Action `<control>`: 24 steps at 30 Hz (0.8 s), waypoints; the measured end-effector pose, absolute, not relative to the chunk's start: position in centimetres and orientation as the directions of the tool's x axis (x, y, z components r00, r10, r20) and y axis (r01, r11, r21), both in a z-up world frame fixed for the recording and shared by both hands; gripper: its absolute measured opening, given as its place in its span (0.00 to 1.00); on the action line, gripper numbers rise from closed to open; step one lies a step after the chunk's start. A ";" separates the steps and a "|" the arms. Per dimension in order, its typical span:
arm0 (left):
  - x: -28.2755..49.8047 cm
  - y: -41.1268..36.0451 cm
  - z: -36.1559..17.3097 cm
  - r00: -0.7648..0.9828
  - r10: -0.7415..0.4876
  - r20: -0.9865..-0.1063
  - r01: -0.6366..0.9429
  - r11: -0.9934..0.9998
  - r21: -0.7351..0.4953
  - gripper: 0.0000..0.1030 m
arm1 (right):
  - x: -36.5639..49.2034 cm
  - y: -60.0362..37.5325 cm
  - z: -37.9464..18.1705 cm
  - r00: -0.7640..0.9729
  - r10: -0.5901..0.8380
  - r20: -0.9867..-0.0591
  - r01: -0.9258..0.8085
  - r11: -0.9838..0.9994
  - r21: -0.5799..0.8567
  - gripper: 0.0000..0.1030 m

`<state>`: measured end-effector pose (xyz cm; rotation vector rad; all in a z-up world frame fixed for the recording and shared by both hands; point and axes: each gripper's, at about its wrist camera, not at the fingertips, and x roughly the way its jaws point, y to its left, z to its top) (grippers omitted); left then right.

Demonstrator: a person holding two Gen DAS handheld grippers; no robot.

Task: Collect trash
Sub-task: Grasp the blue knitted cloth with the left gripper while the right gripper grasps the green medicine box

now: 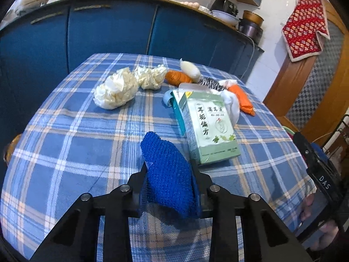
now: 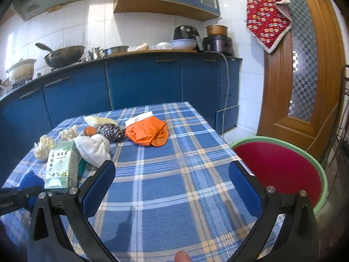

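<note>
Trash lies across the tabletop (image 2: 174, 185): a green box (image 1: 207, 128) just beyond the left gripper (image 1: 172, 174), whose fingers are pressed together, empty. The right gripper (image 2: 172, 187) fingers stand wide apart, a red basin (image 2: 281, 166) beside them.

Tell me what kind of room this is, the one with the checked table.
Most likely a home kitchen. A wok sits on a stove along blue base cabinets, a tiled wall rises behind the counter, and the table's blue plaid cloth suggests people eat here too.
</note>
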<state>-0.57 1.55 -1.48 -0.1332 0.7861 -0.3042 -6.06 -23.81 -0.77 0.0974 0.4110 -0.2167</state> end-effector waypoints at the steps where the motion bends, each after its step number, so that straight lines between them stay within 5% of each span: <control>1: -0.7 1.6 -1.1 0.674 -0.316 -0.668 0.223 0.949 -0.224 0.32 | -5.7 -23.7 -0.5 0.891 -0.170 -0.421 0.211 0.976 0.054 0.99; 16: 0.3 5.6 2.9 0.761 -0.229 -0.607 0.149 0.972 -0.180 0.30 | -1.5 -15.8 1.9 0.776 0.116 -0.620 -0.060 0.992 0.111 0.99; 24: 1.4 6.9 2.7 0.763 -0.209 -0.612 0.120 0.976 -0.184 0.30 | 0.8 -12.6 0.3 0.707 0.154 -0.690 -0.115 0.988 0.103 0.99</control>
